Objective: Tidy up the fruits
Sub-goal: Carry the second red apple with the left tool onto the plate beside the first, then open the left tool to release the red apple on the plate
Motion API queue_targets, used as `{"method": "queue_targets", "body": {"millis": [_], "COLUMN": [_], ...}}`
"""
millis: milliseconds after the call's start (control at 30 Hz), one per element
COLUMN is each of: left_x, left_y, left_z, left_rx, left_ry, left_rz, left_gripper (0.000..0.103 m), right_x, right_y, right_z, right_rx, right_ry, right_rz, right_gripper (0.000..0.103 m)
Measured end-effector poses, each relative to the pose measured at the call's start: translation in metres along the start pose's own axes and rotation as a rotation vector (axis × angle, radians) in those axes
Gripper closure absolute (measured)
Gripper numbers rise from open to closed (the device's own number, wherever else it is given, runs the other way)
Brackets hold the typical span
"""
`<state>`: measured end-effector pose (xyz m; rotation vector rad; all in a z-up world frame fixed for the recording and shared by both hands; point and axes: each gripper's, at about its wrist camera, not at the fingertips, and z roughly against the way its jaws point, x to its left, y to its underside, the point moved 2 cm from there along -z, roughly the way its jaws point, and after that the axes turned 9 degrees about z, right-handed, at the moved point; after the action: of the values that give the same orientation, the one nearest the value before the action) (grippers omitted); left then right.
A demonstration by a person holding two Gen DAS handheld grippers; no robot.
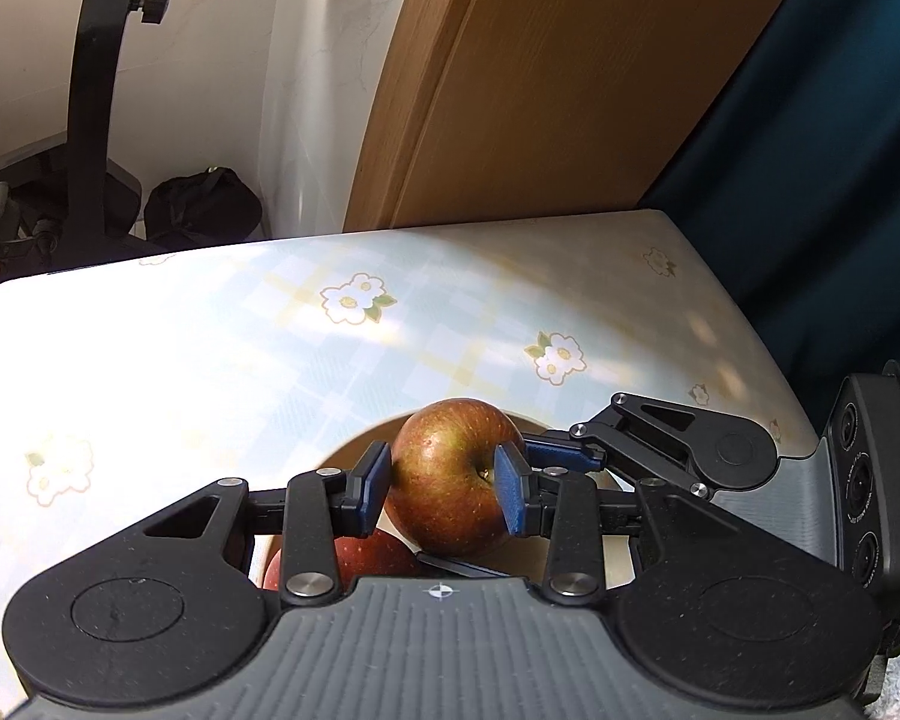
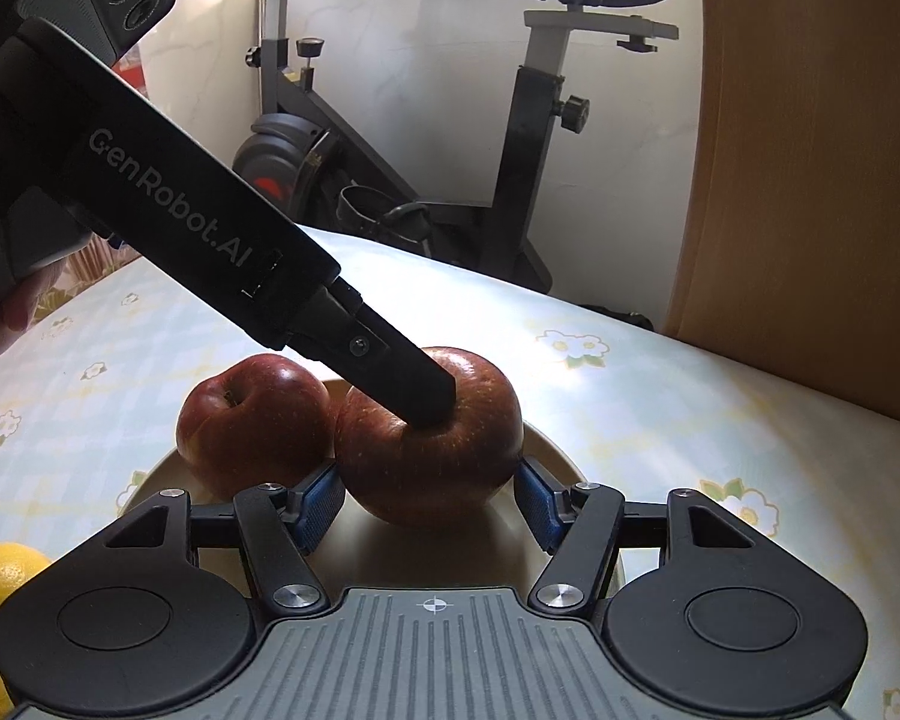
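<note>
Apple (image 1: 450, 474) clamped between blue pads of left gripper (image 1: 444, 483), held over plate (image 2: 546, 450) to be set beside second apple (image 2: 252, 420). Right gripper (image 2: 429, 501) spread wide around same apple, not squeezing it, likely to steady it. Plate is on flowered surface (image 1: 210, 348).

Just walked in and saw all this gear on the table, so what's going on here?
A person is sorting fruit with two handheld grippers. The left gripper is shut on an apple over a beige plate, where a second apple already sits. The right gripper flanks the held apple, jaws open. A lemon waits nearby.
</note>
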<state>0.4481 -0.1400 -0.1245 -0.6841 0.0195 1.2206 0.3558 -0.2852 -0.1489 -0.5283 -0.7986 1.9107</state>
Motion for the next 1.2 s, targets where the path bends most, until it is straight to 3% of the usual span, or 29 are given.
{"method": "queue_targets", "body": {"millis": [567,1000,1200], "left_x": [-0.008,-0.014,-0.012], "left_y": [0.010,0.019,0.029], "left_z": [0.023,0.038,0.049], "left_rx": [-0.041,-0.095,-0.106], "left_ry": [-0.069,-0.144,-0.121], "left_rz": [0.020,0.039,0.074], "left_gripper": [0.059,0.056,0.056], "right_x": [0.006,0.010,0.014], "right_y": [-0.005,0.003,0.011], "right_z": [0.004,0.046,0.070], "right_rx": [0.033,0.034,0.025], "right_ry": [0.019,0.102,0.132], "right_rz": [0.021,-0.016,-0.056], "right_gripper": [0.044,0.043,0.043]}}
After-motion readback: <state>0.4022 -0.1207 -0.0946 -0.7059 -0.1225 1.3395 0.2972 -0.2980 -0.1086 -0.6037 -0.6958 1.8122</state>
